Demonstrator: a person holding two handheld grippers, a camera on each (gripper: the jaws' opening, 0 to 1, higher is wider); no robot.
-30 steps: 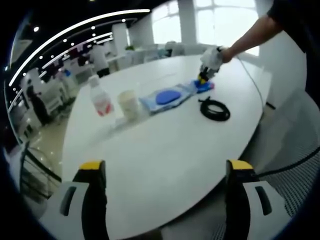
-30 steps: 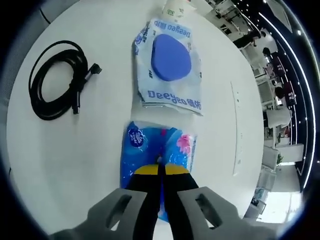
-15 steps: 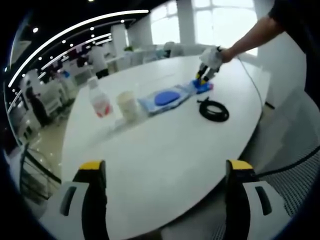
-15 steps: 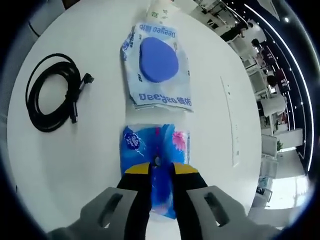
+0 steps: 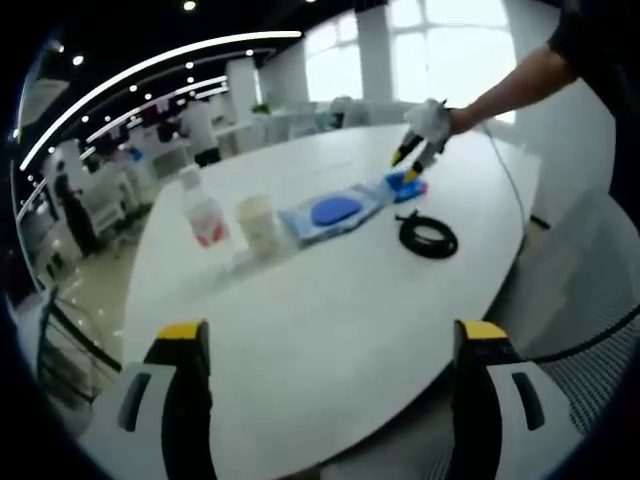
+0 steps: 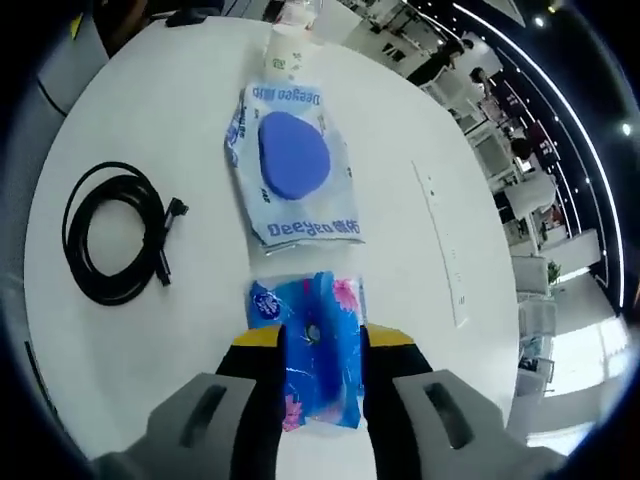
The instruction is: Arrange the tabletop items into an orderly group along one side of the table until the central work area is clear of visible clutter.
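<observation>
We are setting the tissue pack (image 6: 316, 350) at the row's end, just beside the wipes (image 6: 292, 163). Our right gripper (image 6: 318, 350) is spread above it; our left gripper (image 5: 330, 345) is waiting agape, empty. Next, the cable (image 6: 118, 237).

Daylight pours through blown-out windows (image 5: 430, 60) far ahead of the left gripper (image 5: 330, 345), and curved ceiling light strips (image 5: 150, 70) glare overhead. The white desk (image 5: 330, 300) looks evenly bright (shadows faint). Edges bend and blur.
</observation>
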